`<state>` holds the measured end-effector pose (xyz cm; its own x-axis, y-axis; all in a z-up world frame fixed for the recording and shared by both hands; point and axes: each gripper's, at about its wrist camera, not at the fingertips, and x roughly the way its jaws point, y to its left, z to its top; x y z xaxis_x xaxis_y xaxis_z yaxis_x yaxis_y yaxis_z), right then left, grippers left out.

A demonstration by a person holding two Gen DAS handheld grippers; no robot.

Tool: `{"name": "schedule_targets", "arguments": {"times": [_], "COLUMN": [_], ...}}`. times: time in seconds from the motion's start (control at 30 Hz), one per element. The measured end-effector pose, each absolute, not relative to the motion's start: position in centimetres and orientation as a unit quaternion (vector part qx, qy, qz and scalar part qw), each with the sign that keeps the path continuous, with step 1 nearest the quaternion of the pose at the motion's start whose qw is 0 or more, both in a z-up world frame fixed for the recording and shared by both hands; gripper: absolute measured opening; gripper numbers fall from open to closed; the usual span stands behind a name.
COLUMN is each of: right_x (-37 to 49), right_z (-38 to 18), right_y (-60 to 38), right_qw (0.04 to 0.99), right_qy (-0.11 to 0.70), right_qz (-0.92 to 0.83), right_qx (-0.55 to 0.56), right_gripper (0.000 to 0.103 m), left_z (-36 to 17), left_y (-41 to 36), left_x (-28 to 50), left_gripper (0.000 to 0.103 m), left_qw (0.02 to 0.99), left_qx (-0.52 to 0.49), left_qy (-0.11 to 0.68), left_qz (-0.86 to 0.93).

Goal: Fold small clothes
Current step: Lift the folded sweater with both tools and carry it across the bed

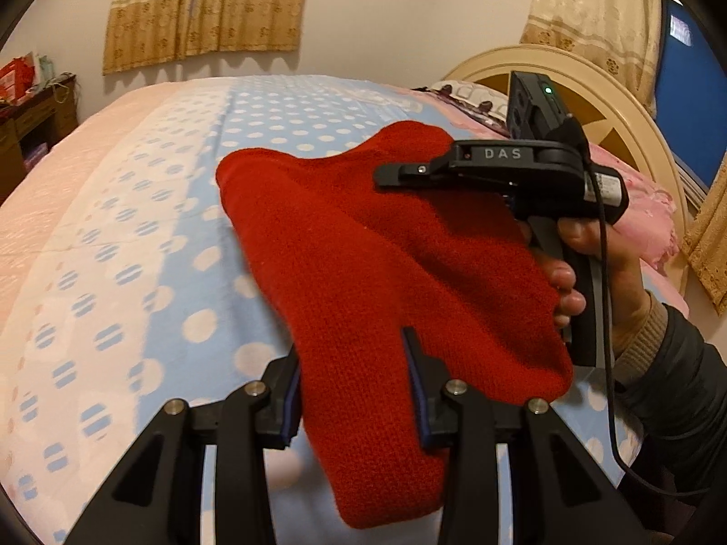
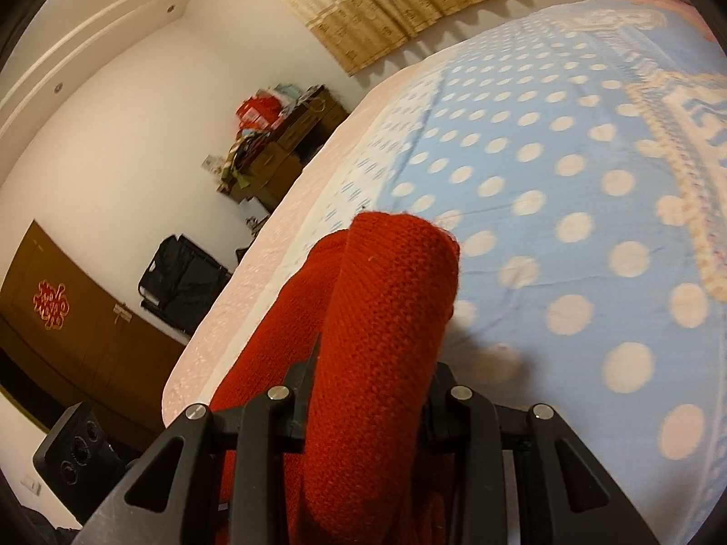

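We hold the red knit [image 1: 354,281] above the bed [image 1: 150,209] — both tools clamped on it. The left tool [image 1: 359,390] grips the near edge, the right tool [image 2: 370,390] a bunched fold. The knit's long axis runs away from the left tool, toward the far side of the bed.

Ahead of the left claw [image 1: 354,390]: open bed [image 1: 150,209] with polka-dot cover, bare out to the far wall. Between its fingers and draped forward: red knit garment [image 1: 363,272], blocking the middle. To its right, close beside: right claw [image 1: 386,177] and holding hand [image 1: 586,263]. Beyond those: rounded headboard [image 1: 636,109]. Ahead and right of the right claw: bare bed. To its left: bed edge.
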<state>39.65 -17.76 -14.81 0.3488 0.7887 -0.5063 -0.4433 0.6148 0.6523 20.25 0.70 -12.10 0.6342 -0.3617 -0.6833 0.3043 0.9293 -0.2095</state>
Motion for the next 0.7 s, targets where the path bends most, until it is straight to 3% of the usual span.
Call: {"name": "schedule_targets", "arguments": {"times": [0.7], "right_x": [38.4], "right_z": [-13.0], "right_y": [-5.7], "right_qw": [0.761], "right_qy": [0.424], "right_qz": [0.464], "right_qx": [0.162], "right_gripper": [0.033], "left_z": [-12.0], "left_y": [7.6], "left_x": [17.4], "left_gripper": [0.039], "left_qw": [0.923], "left_qx": [-0.062], "left_qy": [0.365], "left_qz": [-0.104]}}
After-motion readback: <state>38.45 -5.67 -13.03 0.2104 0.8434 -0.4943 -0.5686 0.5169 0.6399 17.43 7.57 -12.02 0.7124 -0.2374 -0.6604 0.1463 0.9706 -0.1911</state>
